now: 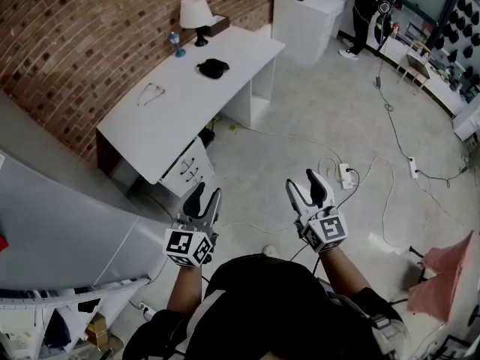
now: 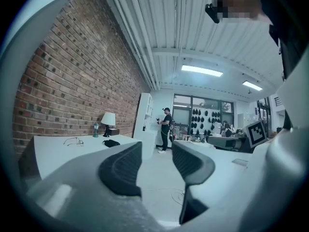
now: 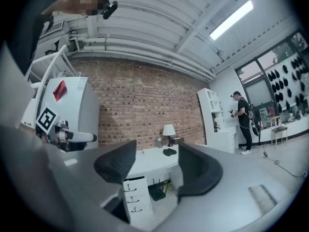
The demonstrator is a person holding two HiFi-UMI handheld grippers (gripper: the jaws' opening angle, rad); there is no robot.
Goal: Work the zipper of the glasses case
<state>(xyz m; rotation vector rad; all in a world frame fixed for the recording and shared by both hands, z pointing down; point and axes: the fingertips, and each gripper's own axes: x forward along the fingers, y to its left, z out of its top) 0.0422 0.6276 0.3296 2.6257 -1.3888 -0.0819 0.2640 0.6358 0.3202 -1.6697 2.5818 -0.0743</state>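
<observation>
- Empty-handed: left gripper and right gripper hover over the floor, jaws apart with nothing between them, well apart from the desk.
- The black glasses case lies on the desk's far half. Likely risk: a one-sided tug on its zipper would slide the light case toward the glasses or the lamp.
- Count: two grippers, one pair of glasses, one case, one lamp.
</observation>
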